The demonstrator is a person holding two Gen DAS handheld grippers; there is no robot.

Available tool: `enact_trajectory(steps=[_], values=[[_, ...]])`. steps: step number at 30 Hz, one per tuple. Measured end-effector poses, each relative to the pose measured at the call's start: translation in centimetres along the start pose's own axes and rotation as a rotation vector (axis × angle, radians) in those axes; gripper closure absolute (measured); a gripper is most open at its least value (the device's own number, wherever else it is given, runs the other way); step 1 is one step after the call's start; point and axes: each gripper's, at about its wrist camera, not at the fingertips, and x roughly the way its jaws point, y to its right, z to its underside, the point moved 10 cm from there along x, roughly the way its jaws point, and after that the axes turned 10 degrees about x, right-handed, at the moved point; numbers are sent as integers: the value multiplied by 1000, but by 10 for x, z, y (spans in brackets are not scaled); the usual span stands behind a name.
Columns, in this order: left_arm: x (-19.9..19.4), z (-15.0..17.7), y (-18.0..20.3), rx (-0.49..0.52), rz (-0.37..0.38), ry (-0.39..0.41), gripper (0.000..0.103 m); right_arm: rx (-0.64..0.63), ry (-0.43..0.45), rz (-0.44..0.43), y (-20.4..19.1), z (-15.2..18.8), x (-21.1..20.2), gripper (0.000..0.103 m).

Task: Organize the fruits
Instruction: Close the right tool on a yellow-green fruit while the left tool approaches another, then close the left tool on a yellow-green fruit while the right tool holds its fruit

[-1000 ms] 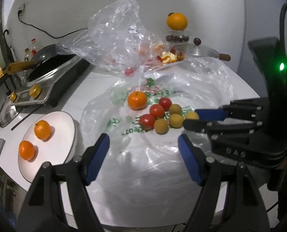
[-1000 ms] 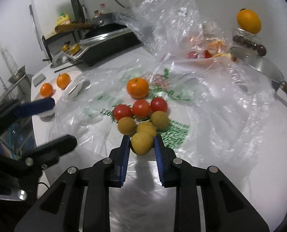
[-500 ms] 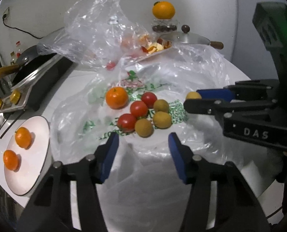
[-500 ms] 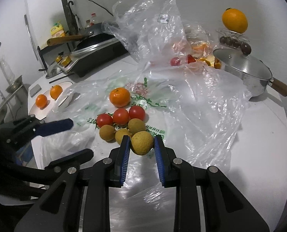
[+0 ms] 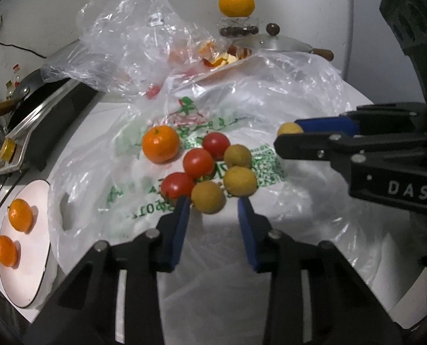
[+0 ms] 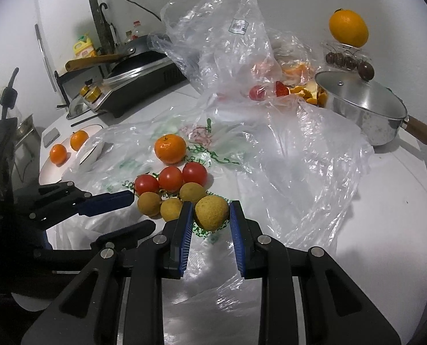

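Observation:
On a flattened plastic bag (image 5: 242, 92) lie a mandarin (image 5: 161, 143), three red tomatoes (image 5: 197, 162) and some yellow-brown round fruits. My left gripper (image 5: 213, 210) has its jaws closing, and the nearest yellow-brown fruit (image 5: 208, 197) sits at its fingertips without both pads on it. The right gripper (image 6: 209, 215) is shut on another yellow-brown fruit (image 6: 211, 212) and holds it just off the cluster. The same gripper (image 5: 286, 133) and fruit (image 5: 290, 128) show at the right of the left wrist view. A white plate (image 5: 26, 258) at the left carries two mandarins (image 5: 20, 215).
A hob with a pan (image 6: 135, 80) stands at the back left. A steel lidded pot (image 6: 363, 106) is at the back right, behind it an orange (image 6: 348, 28) on a clear box of dark fruits. A crumpled clear bag (image 6: 213, 37) rises behind the fruit.
My left gripper came forward and down to the fruit cluster while its jaws narrowed. The right gripper drew back a little from the cluster with its fruit still gripped.

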Motion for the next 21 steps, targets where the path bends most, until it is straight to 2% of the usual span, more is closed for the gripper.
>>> enact_trajectory(steps=[10,14,21], values=[[11,-4,-3,42,-18,-6,67,7,0,2,4,0,2,76],[14,-3,-4,42,-14,-22,77,8,1,5,5,-1,3,76],[11,-2,-2,42,-11,-17,77,6,10,10,4,-2,0,76]])
